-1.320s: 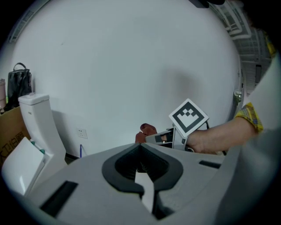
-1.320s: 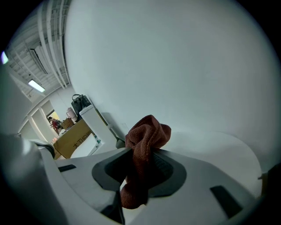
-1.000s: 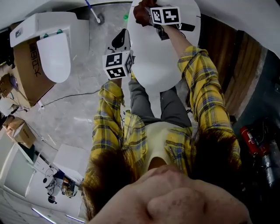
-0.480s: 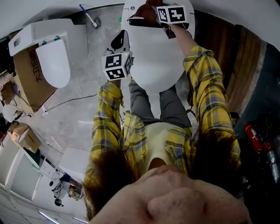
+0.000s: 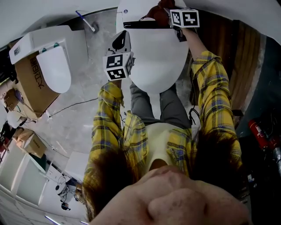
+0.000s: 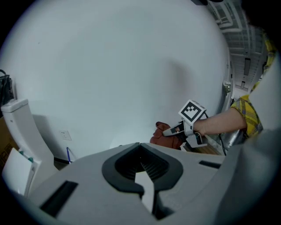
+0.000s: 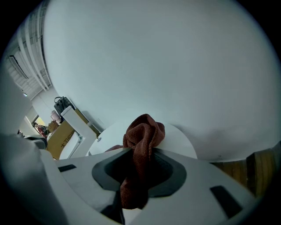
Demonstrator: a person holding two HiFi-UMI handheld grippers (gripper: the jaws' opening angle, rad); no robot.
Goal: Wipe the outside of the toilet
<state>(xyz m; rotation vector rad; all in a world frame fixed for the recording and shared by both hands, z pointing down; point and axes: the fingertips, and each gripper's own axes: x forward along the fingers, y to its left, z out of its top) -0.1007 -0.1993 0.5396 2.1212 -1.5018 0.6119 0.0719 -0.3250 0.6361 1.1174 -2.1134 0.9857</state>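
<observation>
We are counting two toilets, the near toilet (image 5: 153, 57) and the second toilet (image 5: 55, 66); two grippers, the left gripper (image 6: 139, 147) and the right gripper (image 7: 142, 151); one reddish-brown cloth (image 7: 142, 132); one person (image 5: 210, 101); two cardboard boxes that we are making out, the large box (image 5: 30, 83) and the small box (image 5: 30, 143); one blue-handled brush (image 5: 85, 20); one red fire extinguisher (image 5: 260, 136).

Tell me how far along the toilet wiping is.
Done: nothing provable; the toilet shows no wipe marks. In hand: the right claw grips the reddish-brown cloth at the tank. The left claw is shut and empty. Remaining, probably: lid and bowl sides.
</observation>
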